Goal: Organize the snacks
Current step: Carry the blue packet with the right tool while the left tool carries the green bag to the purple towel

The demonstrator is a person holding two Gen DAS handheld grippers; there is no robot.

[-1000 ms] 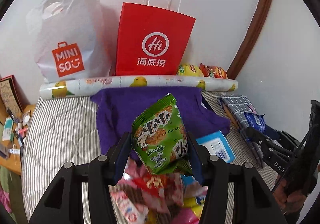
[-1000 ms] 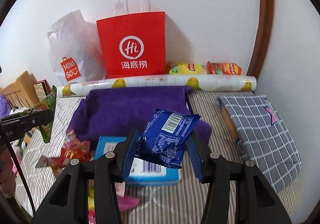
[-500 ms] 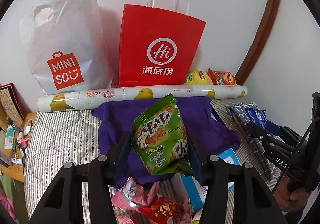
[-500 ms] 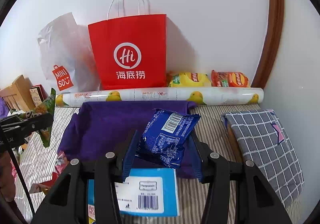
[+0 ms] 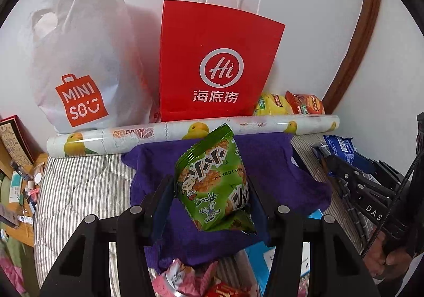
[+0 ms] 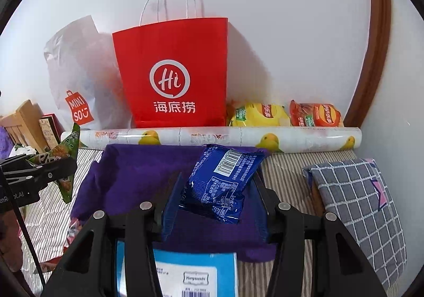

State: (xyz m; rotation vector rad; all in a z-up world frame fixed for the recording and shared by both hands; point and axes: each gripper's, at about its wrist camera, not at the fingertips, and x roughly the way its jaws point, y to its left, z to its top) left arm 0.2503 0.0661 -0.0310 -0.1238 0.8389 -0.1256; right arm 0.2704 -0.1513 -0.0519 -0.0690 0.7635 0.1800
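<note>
Purple cloth (image 5: 267,162) lies spread over the striped bed cover (image 5: 79,185), and both pairs of tongs hang above it, each with a packet in its grip. The left tongs (image 5: 212,191) pinch a green snack packet (image 5: 212,185) by its lower sides, so that it stands upright between the blue pads with its crimped top tilted toward the wall. The right tongs (image 6: 214,191) are closed on a blue snack packet (image 6: 222,183), which leans to the right with its barcode facing up.

Against the white wall stands a red paper bag (image 6: 172,72) with white cord handles, and a white plastic shopping bag (image 5: 76,53) stands just beside it on the left. A rolled sheet printed with yellow fruit (image 6: 212,136) lies along the foot of both bags, between them and the cloth. Behind the roll, to the right of the red bag, lie a yellow crisp packet (image 6: 257,114) and an orange crisp packet (image 6: 315,114), side by side.

Near the bottom of the right wrist view a blue and white box (image 6: 182,270) lies partly under the edge of the cloth. A grey checked fabric item (image 6: 360,207) sits on the bed at the right. In the left wrist view, a few pink and red wrappers (image 5: 190,278) lie heaped at the near edge.
</note>
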